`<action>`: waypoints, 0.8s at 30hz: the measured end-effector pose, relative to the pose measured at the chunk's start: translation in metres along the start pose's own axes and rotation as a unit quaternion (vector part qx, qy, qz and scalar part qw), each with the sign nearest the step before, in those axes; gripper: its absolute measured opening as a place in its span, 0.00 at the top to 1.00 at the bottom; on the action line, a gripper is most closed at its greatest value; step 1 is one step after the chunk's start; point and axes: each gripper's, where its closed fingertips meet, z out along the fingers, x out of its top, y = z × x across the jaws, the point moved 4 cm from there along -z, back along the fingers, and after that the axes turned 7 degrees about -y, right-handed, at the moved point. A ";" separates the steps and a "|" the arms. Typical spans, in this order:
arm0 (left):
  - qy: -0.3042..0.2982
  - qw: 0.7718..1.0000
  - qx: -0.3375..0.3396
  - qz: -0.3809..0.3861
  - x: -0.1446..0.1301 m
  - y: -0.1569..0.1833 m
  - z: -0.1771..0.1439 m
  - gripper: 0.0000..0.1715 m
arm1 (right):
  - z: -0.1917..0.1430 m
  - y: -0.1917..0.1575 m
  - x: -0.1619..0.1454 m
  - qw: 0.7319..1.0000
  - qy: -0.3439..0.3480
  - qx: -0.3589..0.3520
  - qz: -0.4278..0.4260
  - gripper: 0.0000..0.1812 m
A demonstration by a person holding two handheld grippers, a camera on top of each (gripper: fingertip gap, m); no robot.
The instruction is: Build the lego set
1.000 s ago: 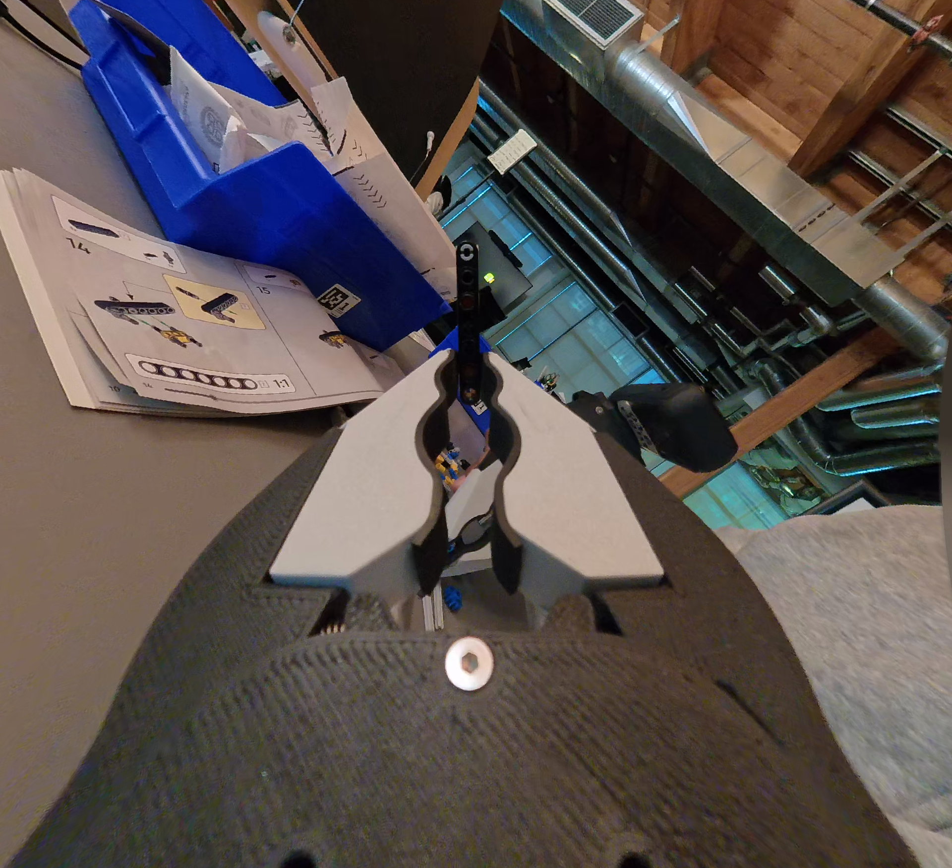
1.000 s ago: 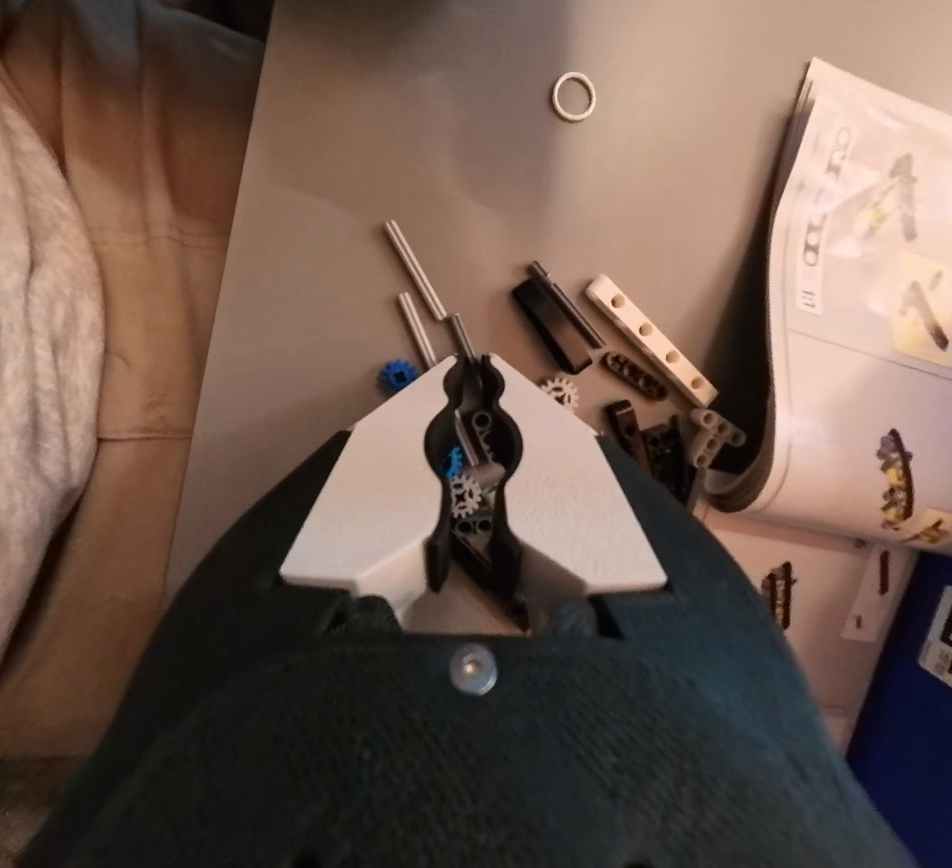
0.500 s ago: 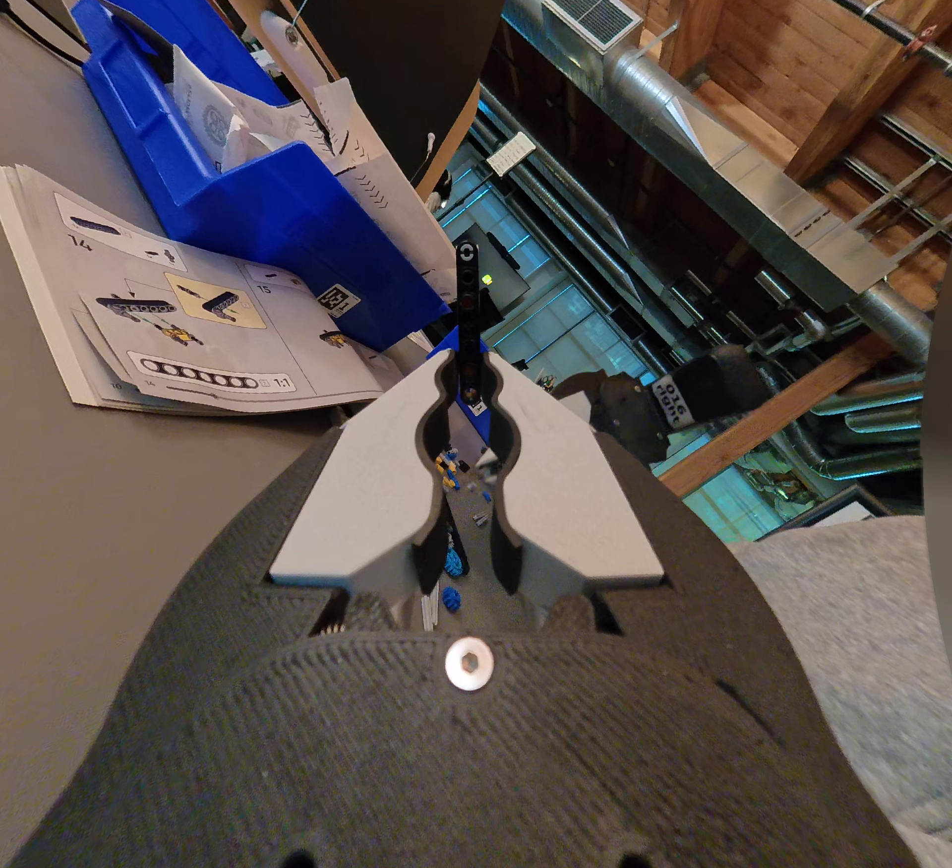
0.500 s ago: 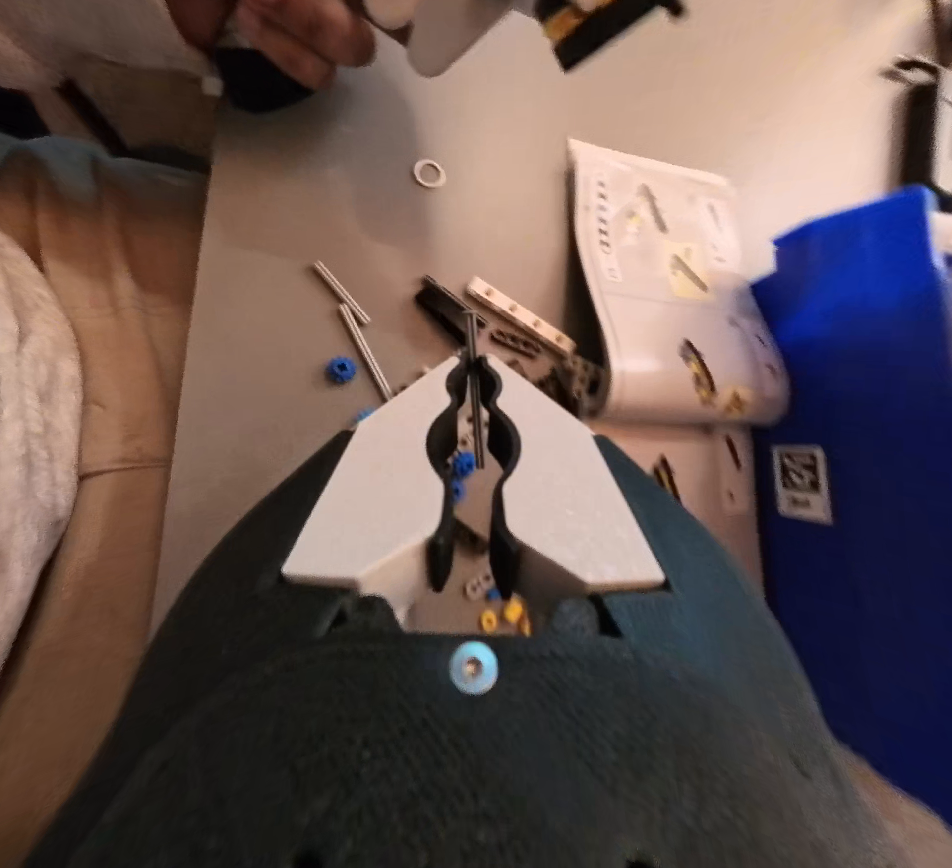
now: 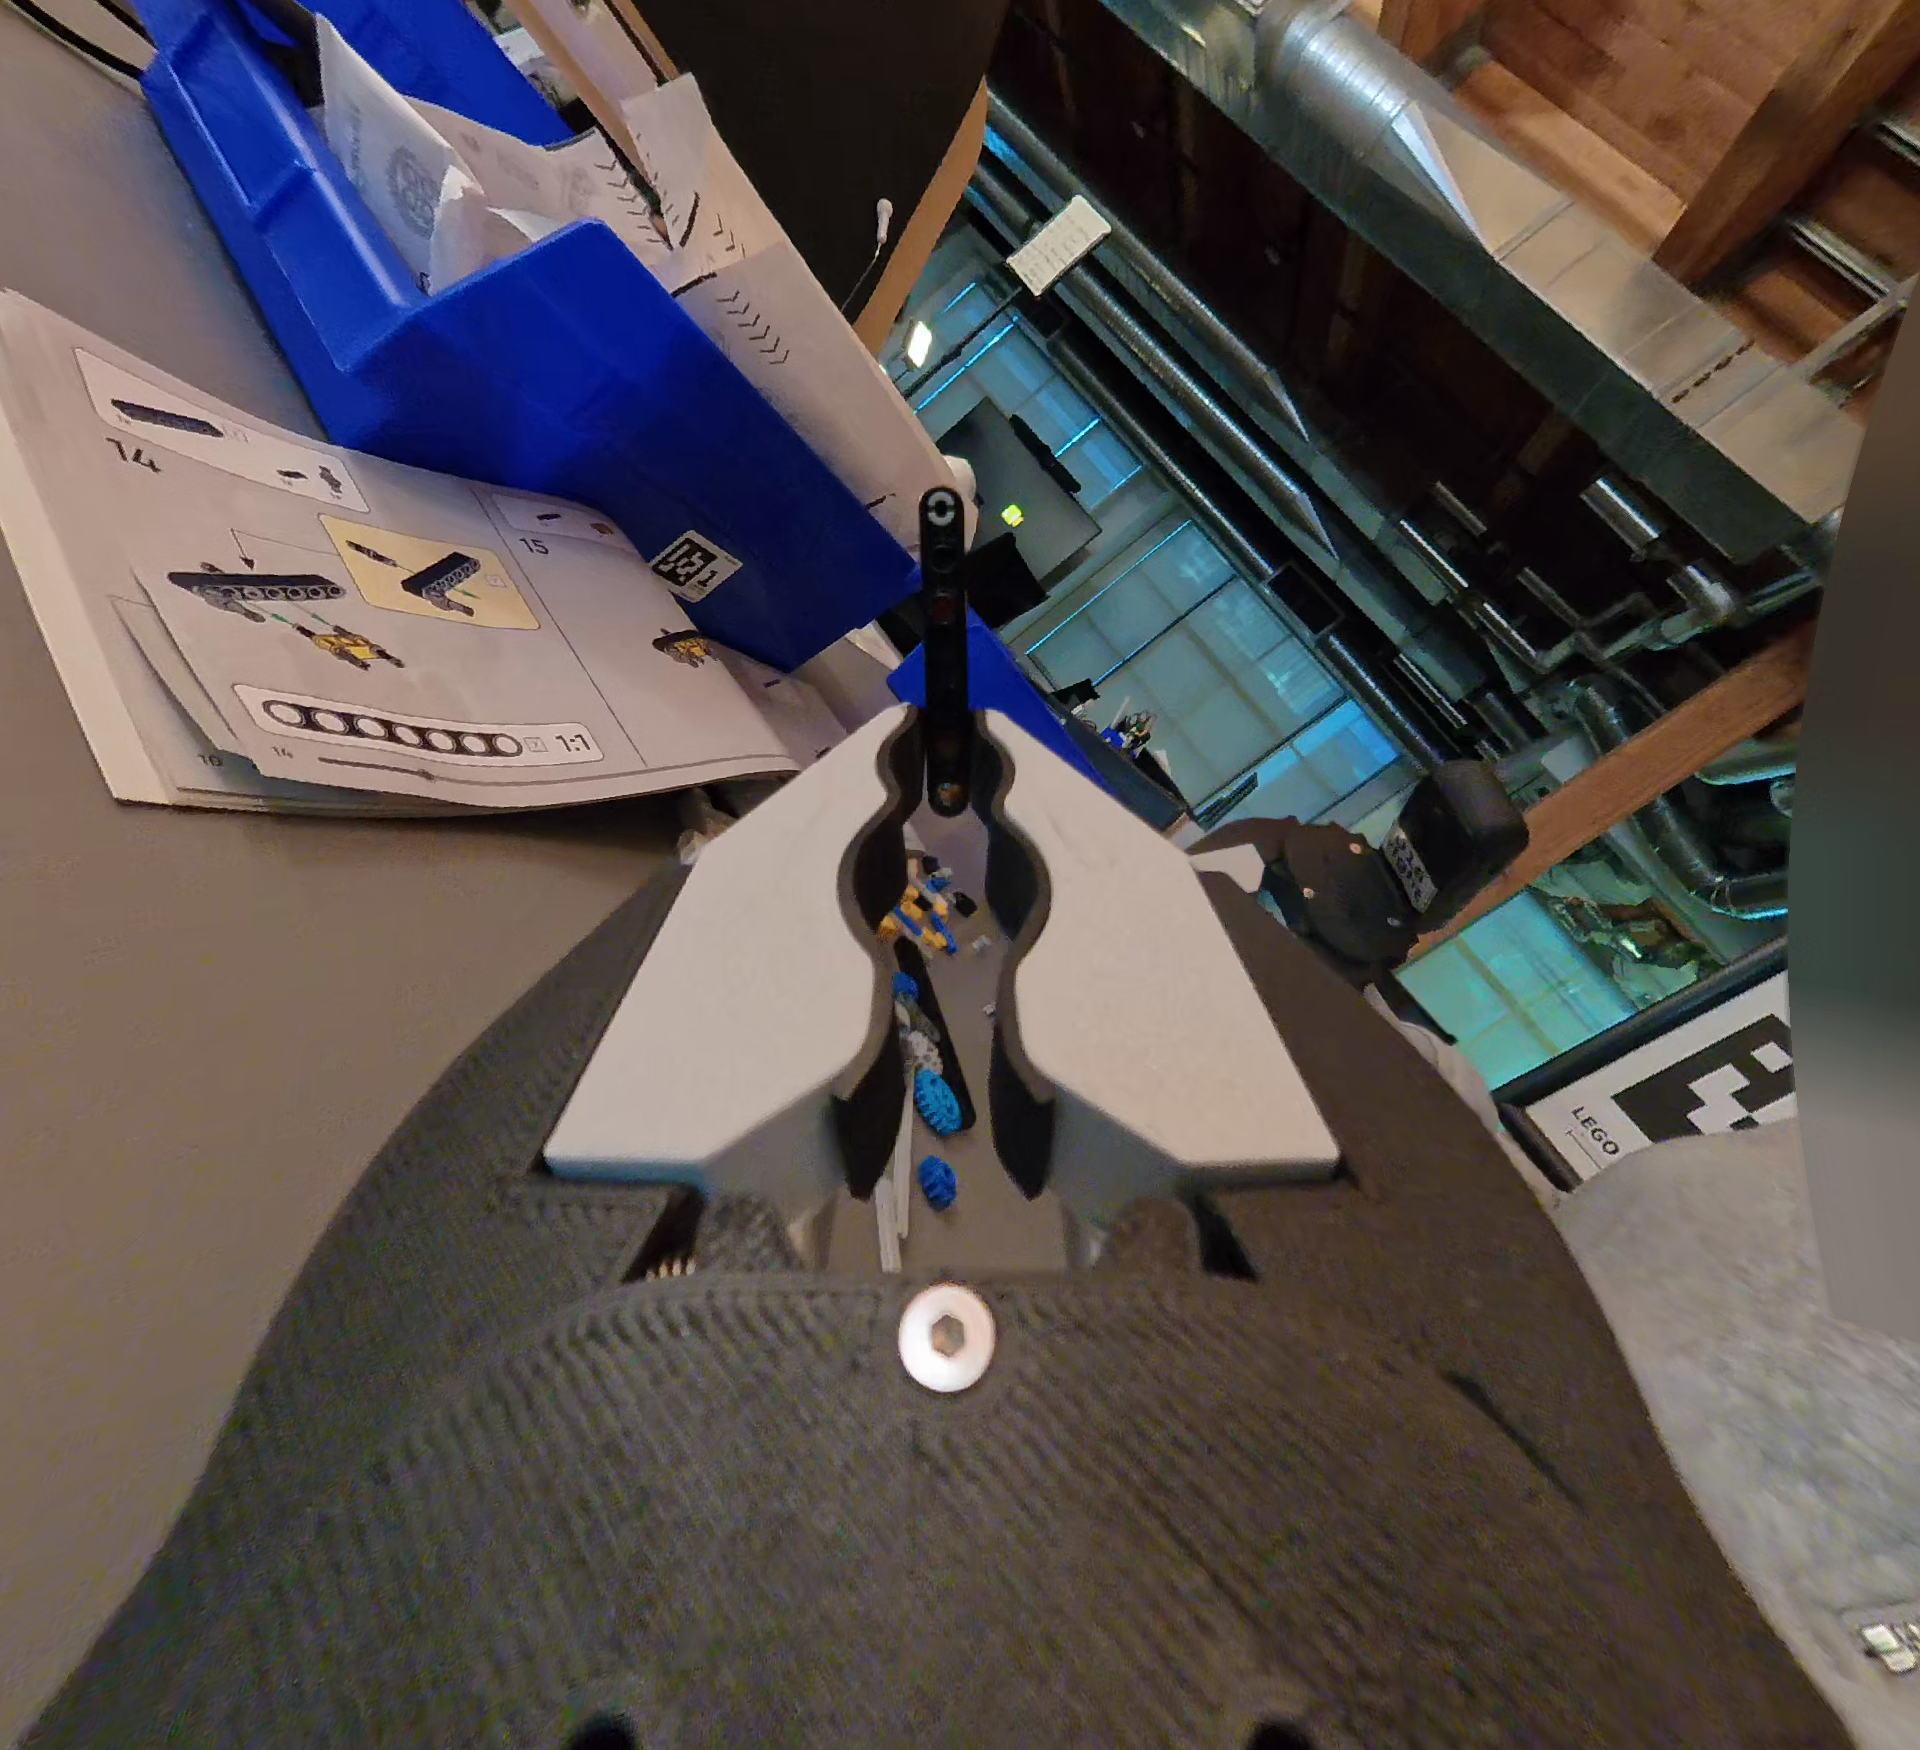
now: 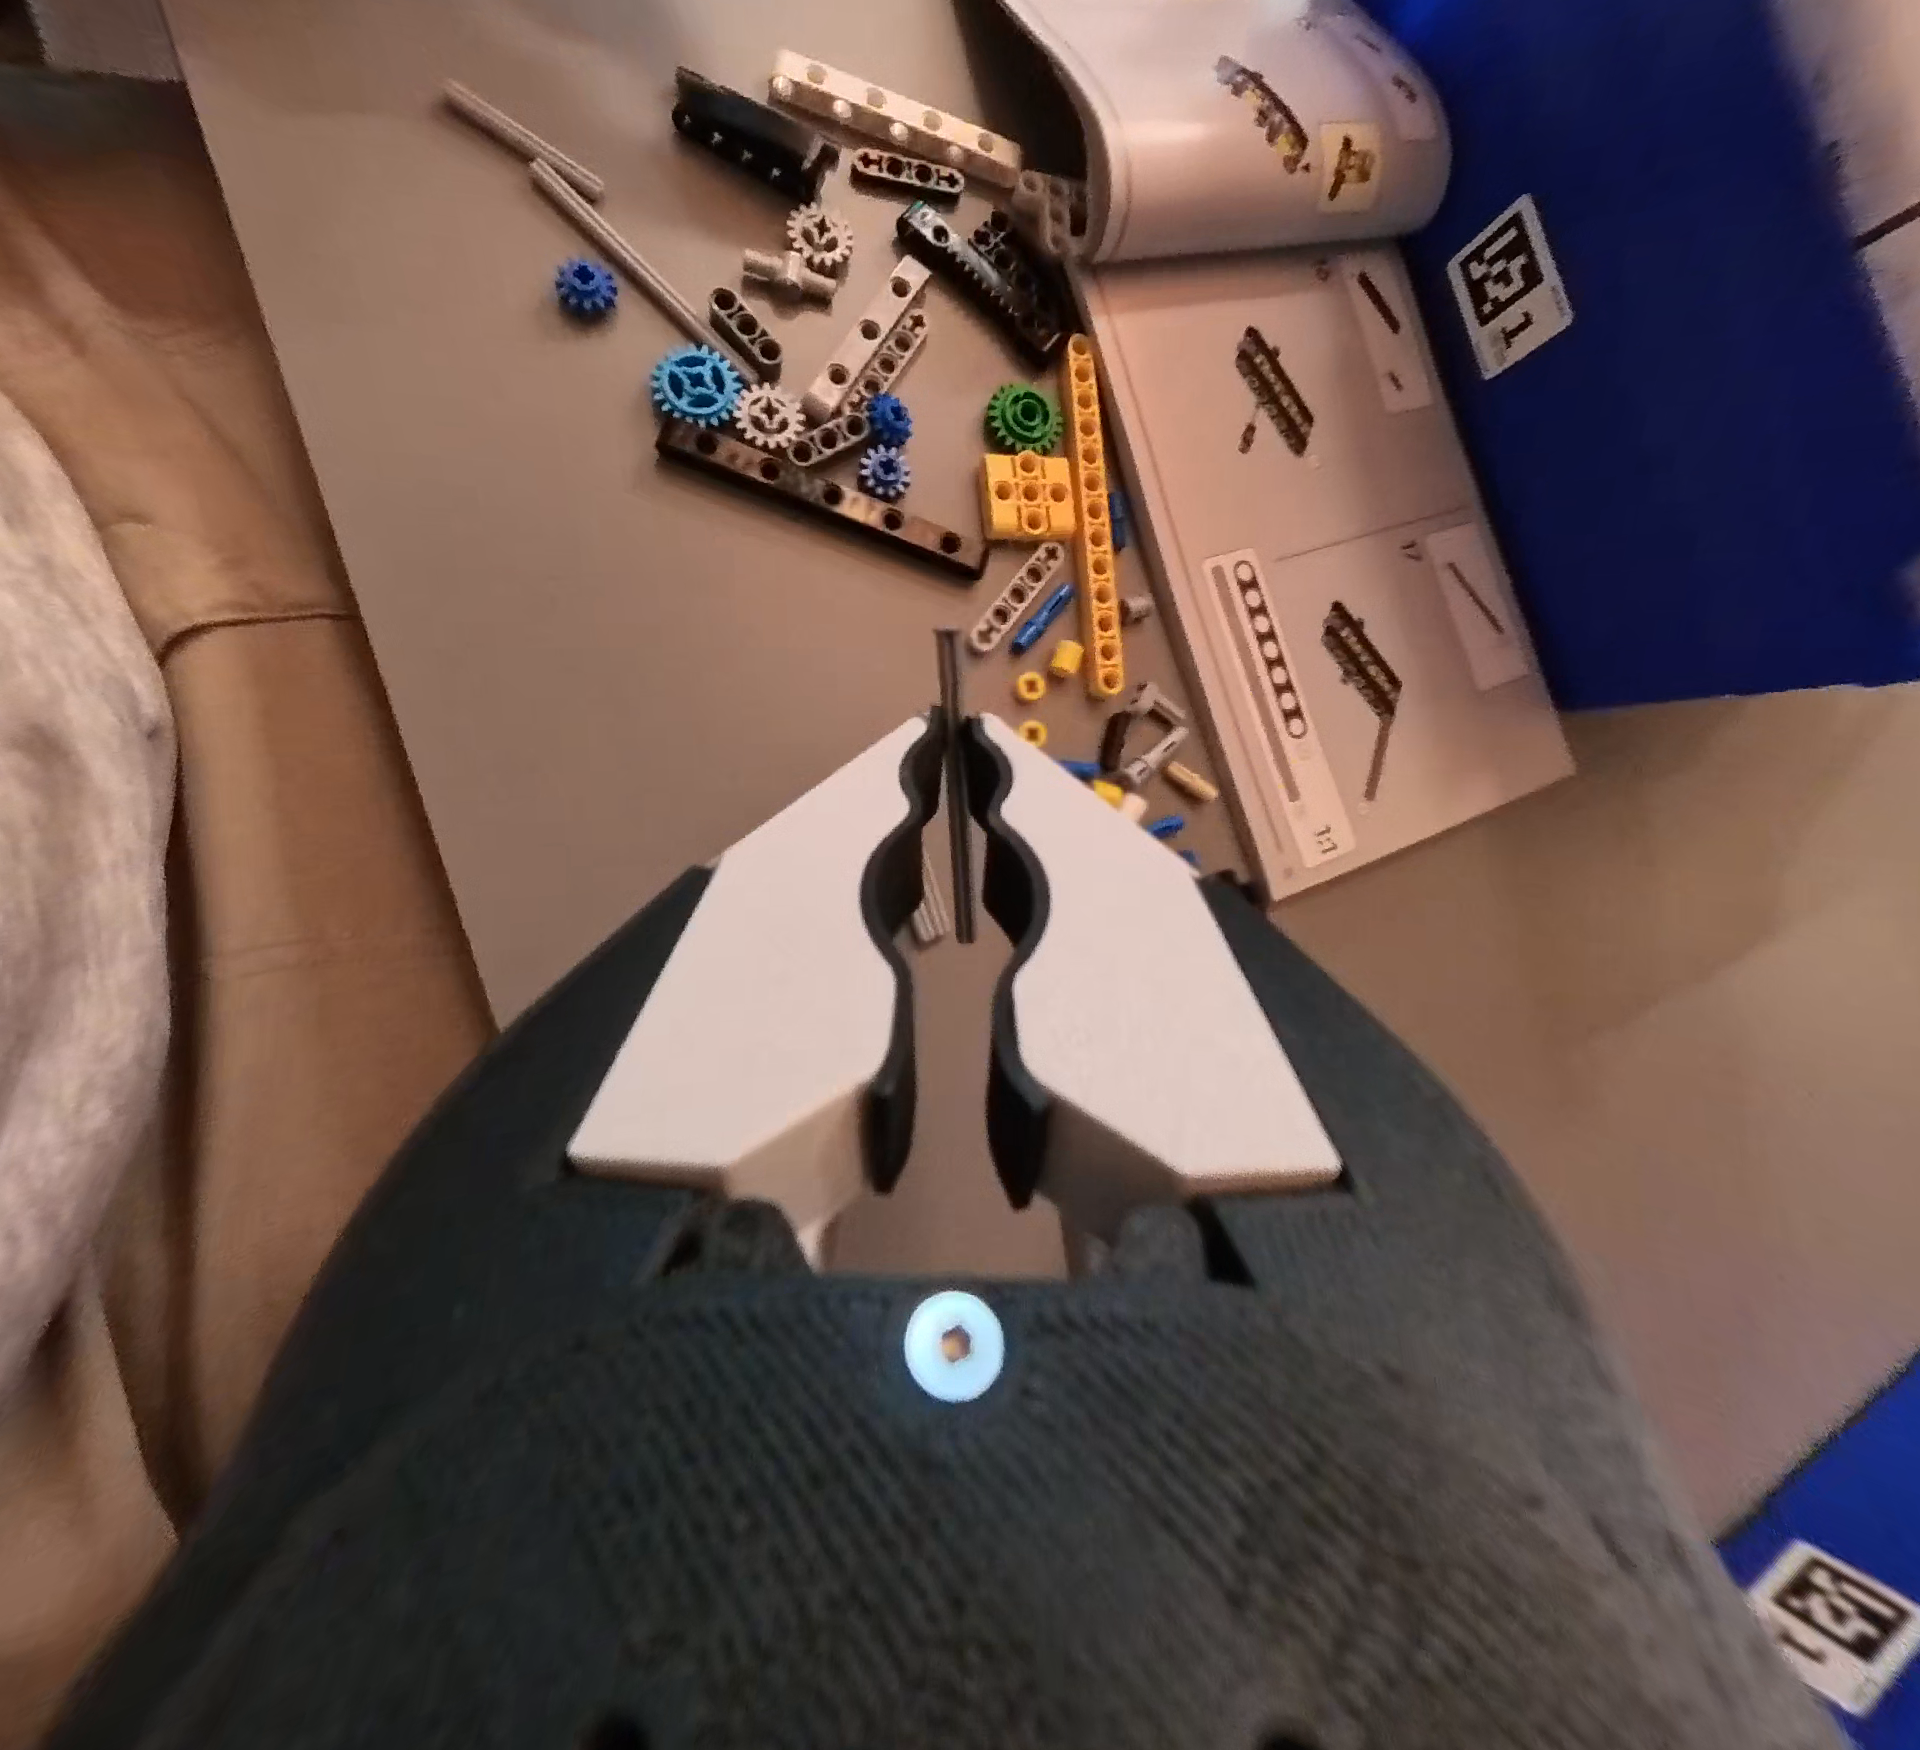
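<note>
Only right wrist view shows loose lego parts (image 6: pixel 831 412), black axle (image 6: pixel 951 692)

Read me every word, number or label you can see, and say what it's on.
I can't quote writing; these carry it.
Booklet: printed numbers.
Blue bin: square code sticker with a digit.
White card: a short word beside a square code.
Papers in the bin: blurred.
</note>
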 end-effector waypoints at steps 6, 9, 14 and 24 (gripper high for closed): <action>-0.008 1.000 0.010 0.014 -0.002 0.000 0.003 0.96 | 0.012 -0.016 -0.006 0.999 0.006 0.036 0.010 0.99; -0.008 1.000 0.017 0.018 -0.002 -0.001 0.003 0.96 | 0.017 -0.024 -0.012 0.999 0.000 0.052 0.007 0.99; -0.009 1.000 0.019 0.015 -0.003 -0.003 0.004 0.96 | 0.022 -0.038 -0.028 0.997 -0.019 0.074 -0.034 0.99; -0.007 0.999 0.027 0.027 -0.003 -0.004 0.005 0.96 | 0.024 -0.028 -0.046 0.995 -0.055 0.039 -0.075 0.99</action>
